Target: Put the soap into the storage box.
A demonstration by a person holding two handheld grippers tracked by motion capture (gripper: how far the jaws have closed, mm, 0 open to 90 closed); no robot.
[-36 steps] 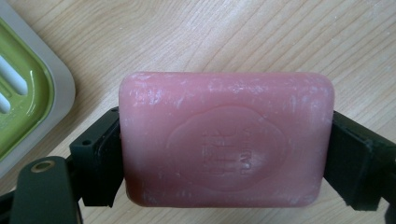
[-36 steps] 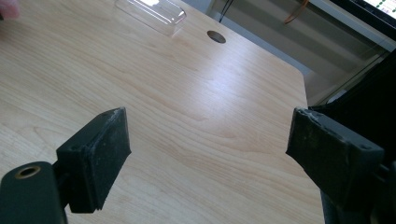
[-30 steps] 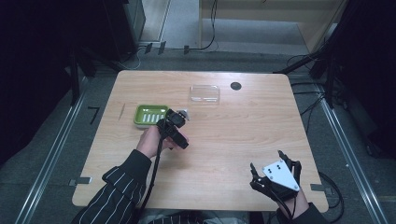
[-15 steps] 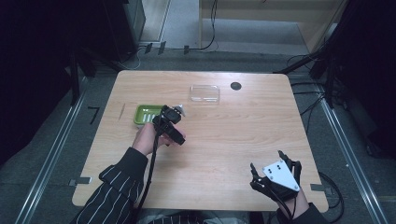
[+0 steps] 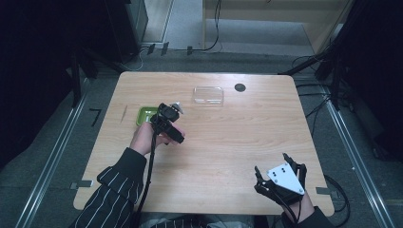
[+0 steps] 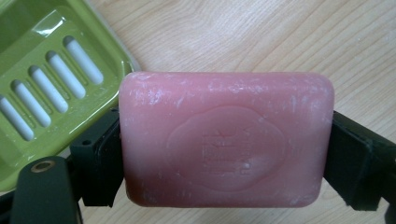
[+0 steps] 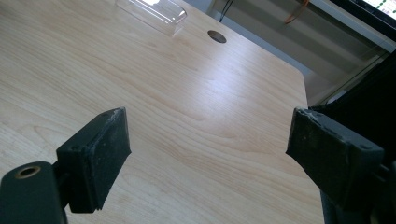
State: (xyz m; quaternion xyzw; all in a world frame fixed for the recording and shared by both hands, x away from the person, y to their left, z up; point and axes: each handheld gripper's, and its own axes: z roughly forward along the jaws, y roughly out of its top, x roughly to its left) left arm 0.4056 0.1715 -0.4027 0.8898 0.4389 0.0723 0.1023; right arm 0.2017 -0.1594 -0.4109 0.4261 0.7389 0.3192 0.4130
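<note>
The left gripper (image 6: 224, 154) is clamping the pink soap bar (image 6: 226, 140) by its short ends just beside the green soap dish (image 6: 51, 88), long axis spanning the jaws, while the right gripper (image 7: 205, 158) is idling released, well apart from the dish.

- Left gripper (image 5: 167, 124): black body, black cable trailing down along the forearm.
- Left sleeve (image 5: 110, 197): dark with thin white pinstripes.
- Right gripper (image 5: 280, 183): black frame, grey three-cornered plate on top with small dark screw dots.
- Jaws in both gripper views: black blocky pads, scuffed and dusty; brass-ringed hole at lower left of each mount.
</note>
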